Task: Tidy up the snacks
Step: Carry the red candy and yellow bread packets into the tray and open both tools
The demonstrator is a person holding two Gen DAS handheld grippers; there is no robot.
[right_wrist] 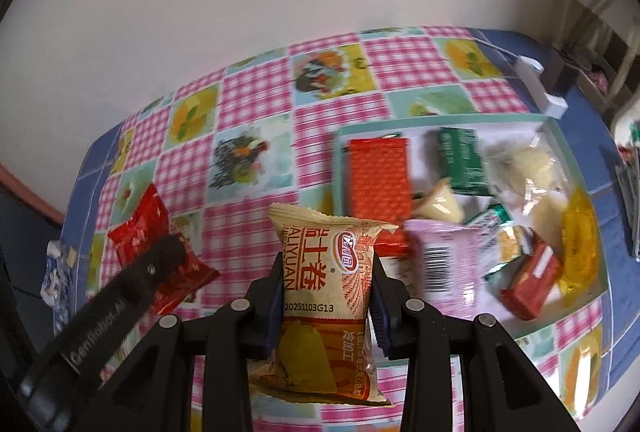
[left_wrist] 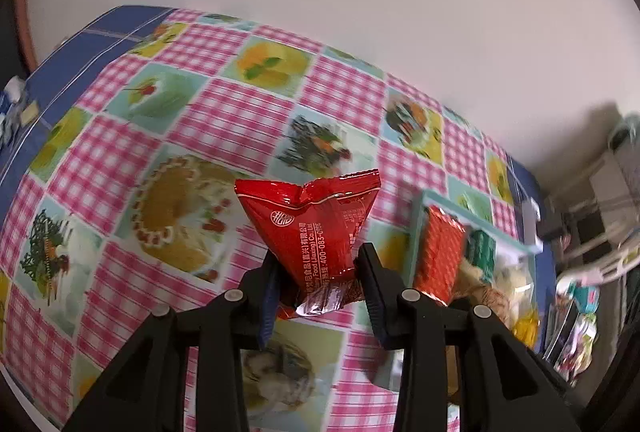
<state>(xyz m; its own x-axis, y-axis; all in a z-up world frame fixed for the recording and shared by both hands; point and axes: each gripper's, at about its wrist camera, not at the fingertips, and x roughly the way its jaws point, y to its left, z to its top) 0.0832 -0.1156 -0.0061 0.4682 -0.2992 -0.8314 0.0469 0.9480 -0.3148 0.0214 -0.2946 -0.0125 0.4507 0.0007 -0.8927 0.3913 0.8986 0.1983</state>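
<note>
My left gripper (left_wrist: 318, 264) is shut on a red snack packet (left_wrist: 316, 224) and holds it above the checked tablecloth, left of the tray. The same packet shows in the right wrist view (right_wrist: 140, 236), held by the left gripper (right_wrist: 160, 260). My right gripper (right_wrist: 326, 272) is shut on a beige Daliyuan snack packet (right_wrist: 324, 272), above the table just left of the light blue tray (right_wrist: 576, 148). The tray holds several snacks: an orange-red pack (right_wrist: 378, 176), a green pack (right_wrist: 460, 156), a pink packet (right_wrist: 444, 260) and clear bags. The tray rim also shows in the left wrist view (left_wrist: 416, 232).
The table (right_wrist: 260, 104) stands against a white wall. A white box (right_wrist: 540, 80) lies at the table's far right corner. Wrappers (right_wrist: 54, 272) lie on the blue cloth at the left edge. Furniture and clutter stand right of the table (left_wrist: 600, 192).
</note>
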